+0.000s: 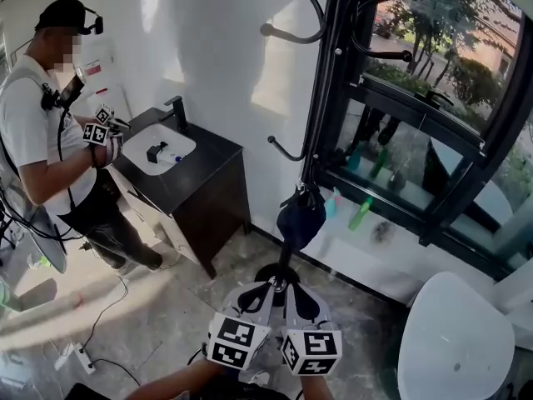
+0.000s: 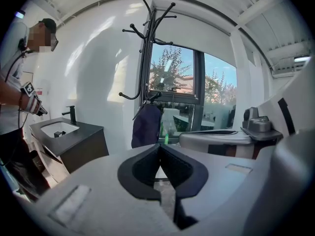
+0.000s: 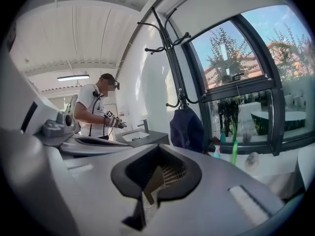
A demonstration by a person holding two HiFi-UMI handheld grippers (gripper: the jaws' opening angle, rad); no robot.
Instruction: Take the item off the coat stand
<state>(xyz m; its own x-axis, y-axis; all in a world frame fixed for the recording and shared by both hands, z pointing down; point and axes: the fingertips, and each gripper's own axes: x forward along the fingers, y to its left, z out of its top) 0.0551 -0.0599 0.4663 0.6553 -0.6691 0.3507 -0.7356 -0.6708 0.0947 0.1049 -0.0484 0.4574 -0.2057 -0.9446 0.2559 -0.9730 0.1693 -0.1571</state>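
A black coat stand (image 1: pixel 329 82) rises beside the window, its round base (image 1: pixel 279 275) on the floor just ahead of me. A dark navy bag (image 1: pixel 300 215) hangs from one of its low hooks. It shows in the left gripper view as the bag (image 2: pixel 146 126) straight ahead, and in the right gripper view as the bag (image 3: pixel 187 129) slightly right of centre. My left gripper (image 1: pixel 260 294) and right gripper (image 1: pixel 298 298) are side by side low down, short of the bag. The left gripper (image 2: pixel 158 146) and the right gripper (image 3: pixel 157 149) are both shut with nothing held.
A person (image 1: pixel 46 123) holding grippers stands at a black vanity (image 1: pixel 196 177) with a white basin on the left. Several bottles stand on the window sill (image 1: pixel 366 232). A white rounded seat (image 1: pixel 458 340) sits at lower right. Cables and a power strip (image 1: pixel 79 357) lie on the floor.
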